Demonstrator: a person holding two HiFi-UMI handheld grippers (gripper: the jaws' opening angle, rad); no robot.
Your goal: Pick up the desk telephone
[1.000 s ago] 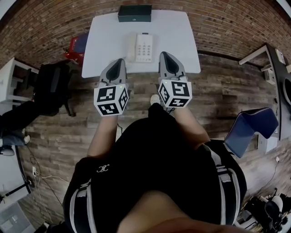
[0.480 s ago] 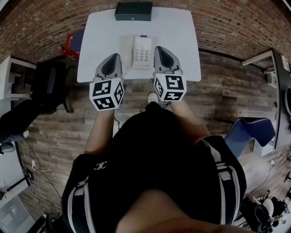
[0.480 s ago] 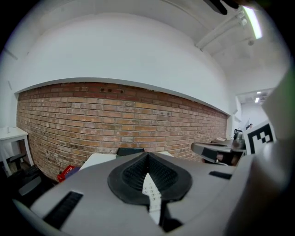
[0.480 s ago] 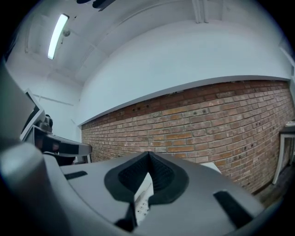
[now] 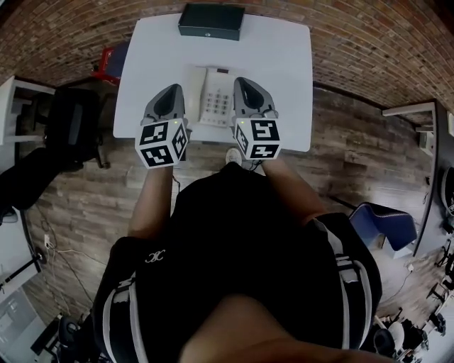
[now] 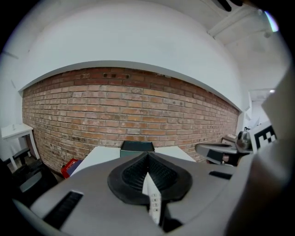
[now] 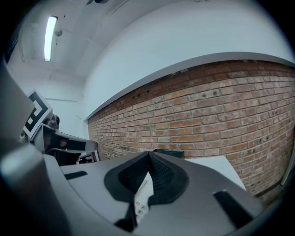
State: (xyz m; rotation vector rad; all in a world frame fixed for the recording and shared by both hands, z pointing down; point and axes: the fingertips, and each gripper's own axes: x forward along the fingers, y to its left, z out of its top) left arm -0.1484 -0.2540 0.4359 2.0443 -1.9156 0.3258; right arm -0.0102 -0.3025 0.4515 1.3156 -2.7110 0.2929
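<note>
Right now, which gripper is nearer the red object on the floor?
Left. The left gripper sits between the red object and the white desk telephone; the right gripper is past the telephone.

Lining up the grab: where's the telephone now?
Head view: the telephone sits centred on the white table, between the left gripper and right gripper, dark box behind it.

The person wears a black short-sleeved top with pale stripes over each shoulder and a small white emblem. The left gripper and right gripper are grey, with black ribbed pads and cubes of black-and-white square markers.
</note>
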